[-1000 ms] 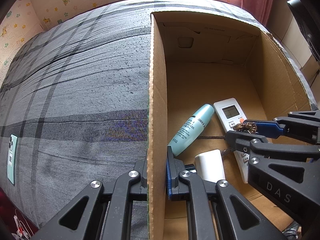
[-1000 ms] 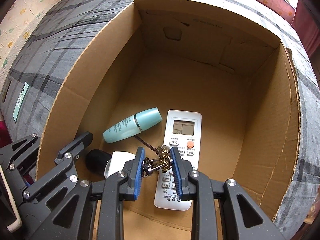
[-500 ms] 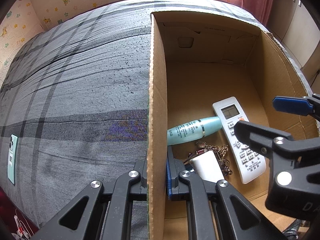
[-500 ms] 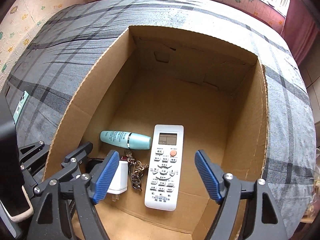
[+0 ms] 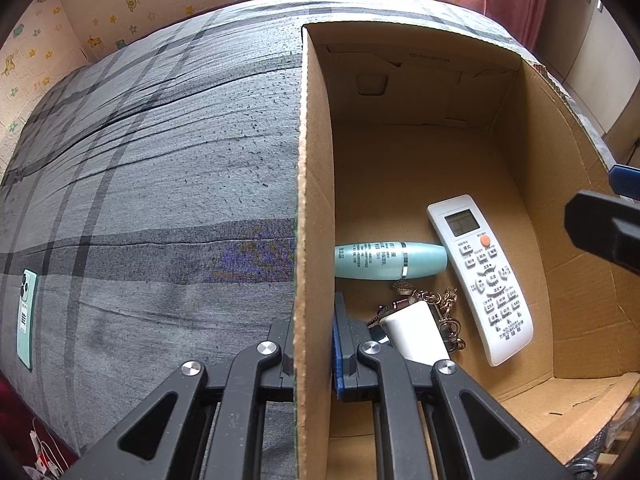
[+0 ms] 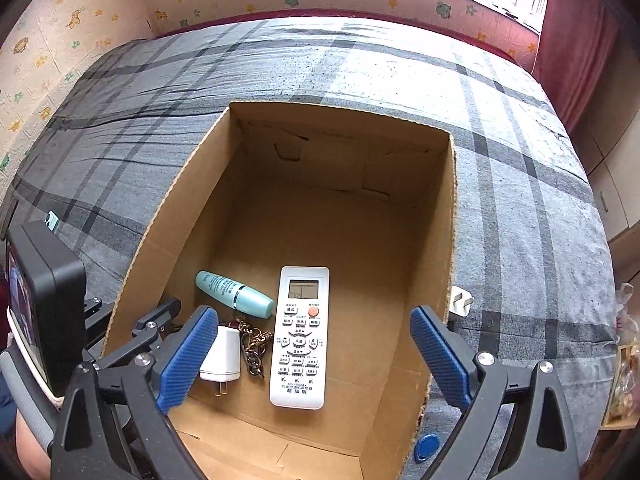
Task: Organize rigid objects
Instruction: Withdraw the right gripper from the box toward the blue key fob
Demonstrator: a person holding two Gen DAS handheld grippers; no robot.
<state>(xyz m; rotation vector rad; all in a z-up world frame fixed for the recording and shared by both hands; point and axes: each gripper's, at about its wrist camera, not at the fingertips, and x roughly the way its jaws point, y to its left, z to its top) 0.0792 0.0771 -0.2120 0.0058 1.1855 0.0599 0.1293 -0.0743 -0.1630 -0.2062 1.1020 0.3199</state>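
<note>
An open cardboard box (image 6: 450, 216) (image 5: 314, 160) stands on a grey plaid bed. Inside lie a white remote (image 6: 300, 336) (image 5: 480, 276), a teal bottle (image 6: 234, 294) (image 5: 390, 260), a white charger (image 6: 222, 354) (image 5: 414, 330) and a metal keychain (image 6: 252, 346) (image 5: 444, 308). My left gripper (image 5: 314, 344) is shut on the box's left wall. My right gripper (image 6: 314, 354) is open and empty, above the box's near end. Its black finger (image 5: 600, 232) shows at the right of the left wrist view.
A green phone (image 5: 26, 318) lies on the bed far left of the box. A white plug (image 6: 460, 302) lies just right of the box, and a blue tag (image 6: 426, 446) by its near right corner. Papered walls and a red curtain (image 6: 572, 36) bound the bed.
My right gripper opened and let the keychain drop beside the charger, then drew up and back out of the box. The teal bottle rolled to lie crosswise. My left gripper kept its hold.
</note>
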